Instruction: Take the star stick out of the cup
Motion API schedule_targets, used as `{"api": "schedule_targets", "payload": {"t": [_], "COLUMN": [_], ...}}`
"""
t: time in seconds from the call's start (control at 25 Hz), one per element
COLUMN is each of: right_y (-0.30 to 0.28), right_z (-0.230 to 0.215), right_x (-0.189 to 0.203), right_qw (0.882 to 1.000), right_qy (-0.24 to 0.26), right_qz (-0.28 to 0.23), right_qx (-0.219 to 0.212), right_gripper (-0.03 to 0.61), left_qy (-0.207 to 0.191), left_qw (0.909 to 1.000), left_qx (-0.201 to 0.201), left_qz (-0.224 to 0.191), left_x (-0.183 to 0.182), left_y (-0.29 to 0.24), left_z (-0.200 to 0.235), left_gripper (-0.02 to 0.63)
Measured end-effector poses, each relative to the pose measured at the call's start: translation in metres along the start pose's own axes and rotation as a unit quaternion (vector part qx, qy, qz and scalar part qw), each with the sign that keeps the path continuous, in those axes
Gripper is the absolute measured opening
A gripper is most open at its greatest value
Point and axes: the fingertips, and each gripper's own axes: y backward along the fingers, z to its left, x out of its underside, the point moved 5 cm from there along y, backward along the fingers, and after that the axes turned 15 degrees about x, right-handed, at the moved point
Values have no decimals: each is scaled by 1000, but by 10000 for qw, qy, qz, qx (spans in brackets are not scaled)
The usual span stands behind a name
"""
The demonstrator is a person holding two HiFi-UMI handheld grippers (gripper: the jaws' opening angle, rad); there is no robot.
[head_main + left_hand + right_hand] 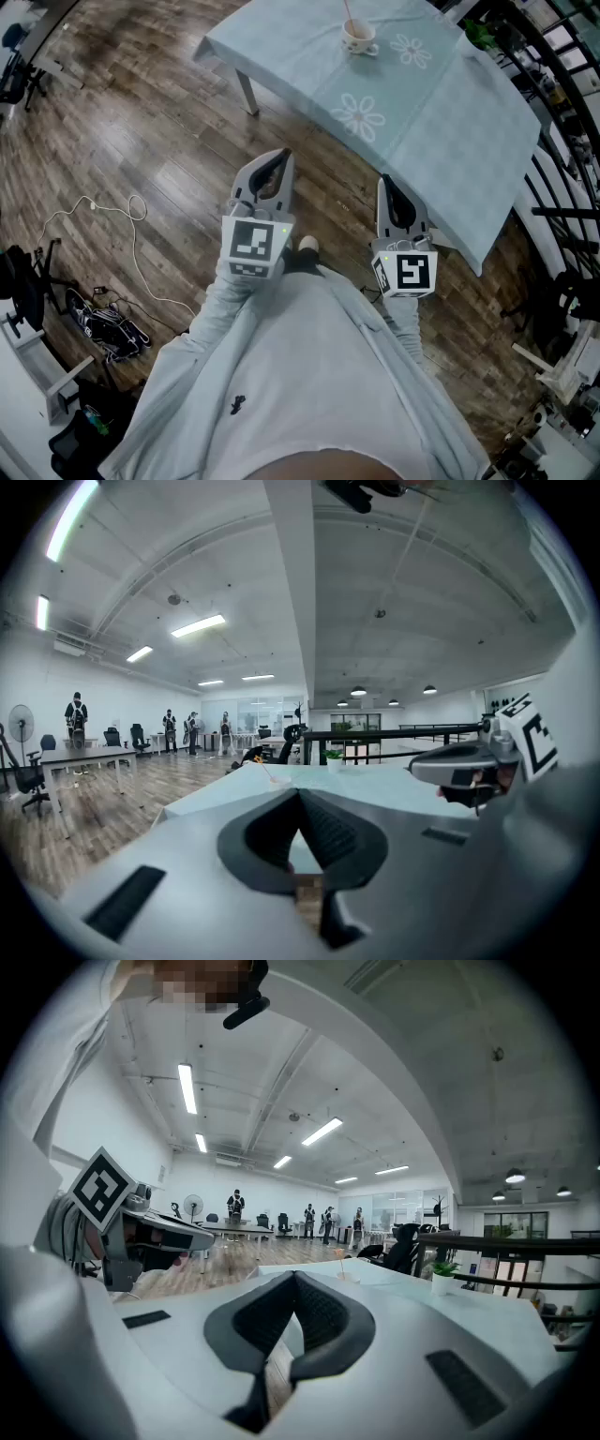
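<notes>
Holding both claws close to the chest, we stand on the wood floor (141,112), short of the table (247,94).

L claw (277,157): jaws pressed together at the tips, nothing btwn them. Its own view shows only a small gap behind the tips w/ bkgd showing through. R claw (385,184): same, tips meeting, nothing gripped. The marker cubes (251,247) sit at the near ends, facing up in the head view.

The cup (359,37) sits on the far part of the table, on a pale green tablecloth (309,56) w/ white flower prints, well apart from both claws. The star stick (349,14) stands in it, leaning a little, lower end inside the cup. Its star end is too small to make out from the head view.

From up here the cup is ahead of us, btwn the lines of the two claws, nearer the R one's, and far beyond their tips. In the left gripper view it shows just above the closed tips and slightly left of them, small and far off. In the right gripper view it shows above and right of the tips.

A potted plant (443,1274) shows past the table's far edge, by a dark railing (506,1241). Cables (108,323) lie heaped on the floor to our left, w/ a white cord (94,211) looped nearby. Several ppl stand far off in the bkgd of both gripper views.
</notes>
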Motion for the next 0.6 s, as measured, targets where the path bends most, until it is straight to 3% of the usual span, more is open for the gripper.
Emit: {"api": "schedule_targets", "payload": {"t": [0.36,0.6], "right_y": [6,-1], "right_z": [-13,-9], "right_x": [6,14], "right_qw": [9999,9993], "right_qy": [-98,-126], "right_qz": [-39,-33], "right_qx": [-55,-347], "right_gripper": [15,15], "left_qy": [27,55], "left_qw": [9998,9990], "left_qx": [-178,-433], "left_qz": [15,61], "left_x": [1,6], "left_y": [-4,-2], "left_z": [-13,-17], "left_gripper": [18,18]}}
